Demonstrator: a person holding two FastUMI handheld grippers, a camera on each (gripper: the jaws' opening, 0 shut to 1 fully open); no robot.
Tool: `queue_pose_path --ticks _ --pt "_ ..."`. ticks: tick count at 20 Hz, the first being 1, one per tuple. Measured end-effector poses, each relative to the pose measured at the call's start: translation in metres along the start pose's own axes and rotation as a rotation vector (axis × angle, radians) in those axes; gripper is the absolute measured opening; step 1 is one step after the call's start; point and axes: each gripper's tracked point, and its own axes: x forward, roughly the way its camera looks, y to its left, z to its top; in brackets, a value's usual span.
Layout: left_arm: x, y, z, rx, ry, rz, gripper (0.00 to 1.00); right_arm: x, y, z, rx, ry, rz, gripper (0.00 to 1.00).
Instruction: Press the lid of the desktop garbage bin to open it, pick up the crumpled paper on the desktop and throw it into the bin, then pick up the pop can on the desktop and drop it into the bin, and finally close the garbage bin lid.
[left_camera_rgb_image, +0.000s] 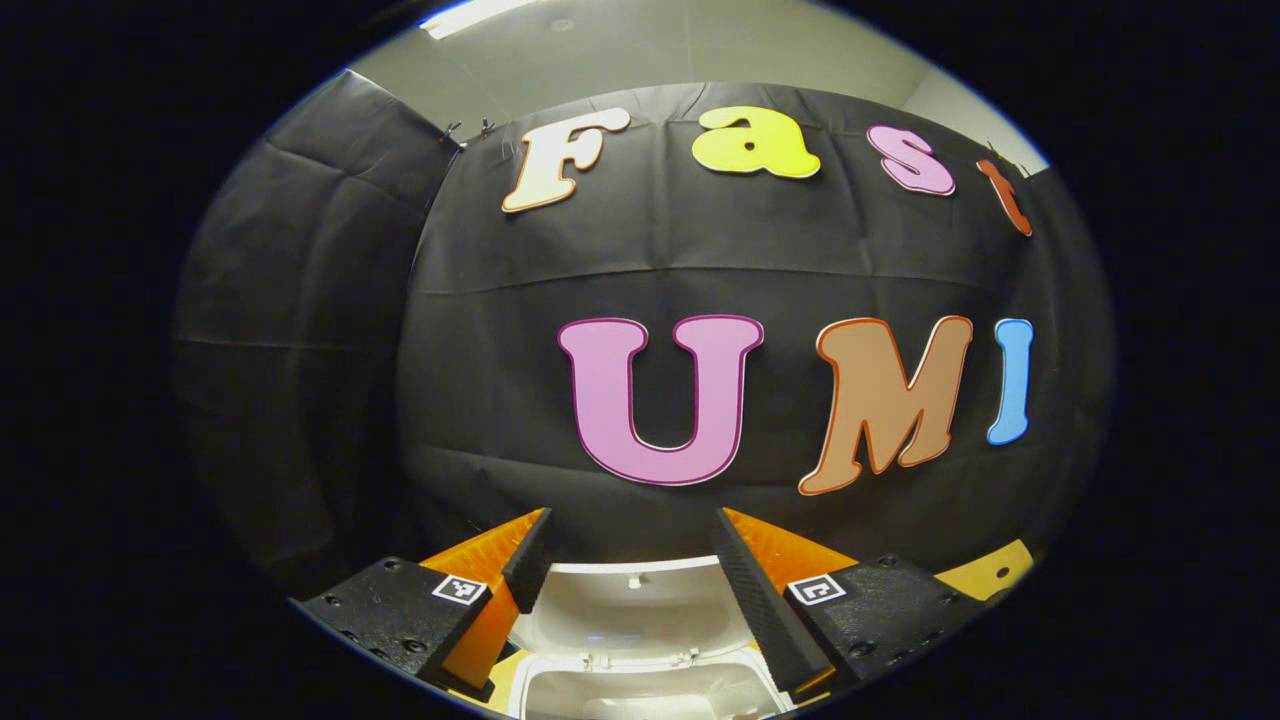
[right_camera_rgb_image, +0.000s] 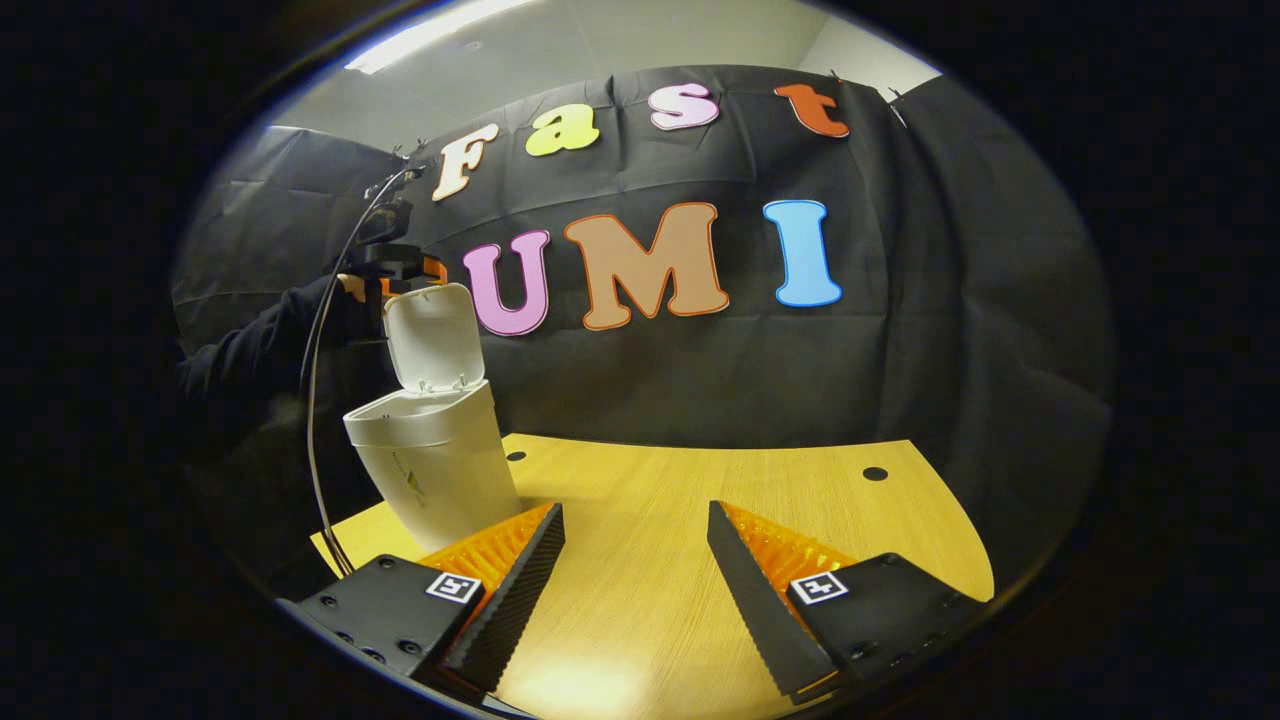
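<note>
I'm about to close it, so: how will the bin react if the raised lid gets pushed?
The bin looks tall, narrow and thin-walled, so probably light and apt to tip or slide on the smooth table. Its lid, standing upright on a rear hinge, should swing down easily.

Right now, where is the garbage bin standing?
In the right gripper view the garbage bin stands at the table's left edge, lid raised, with the left gripper above it.

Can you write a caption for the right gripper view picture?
Open right gripper over the wooden table; white bin with lid up, left gripper above.
</note>
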Motion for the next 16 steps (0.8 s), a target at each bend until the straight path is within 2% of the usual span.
queue_pose_path --ticks 10,16 --pt "-0.062 -0.008 -0.021 0.008 0.023 -0.012 0.92 0.004 0.002 0.002 -0.014 0.003 0.049 0.96" --pt "-0.100 -0.014 -0.050 0.009 0.059 -0.013 0.93 0.004 0.005 0.004 -0.027 -0.008 0.076 0.96"
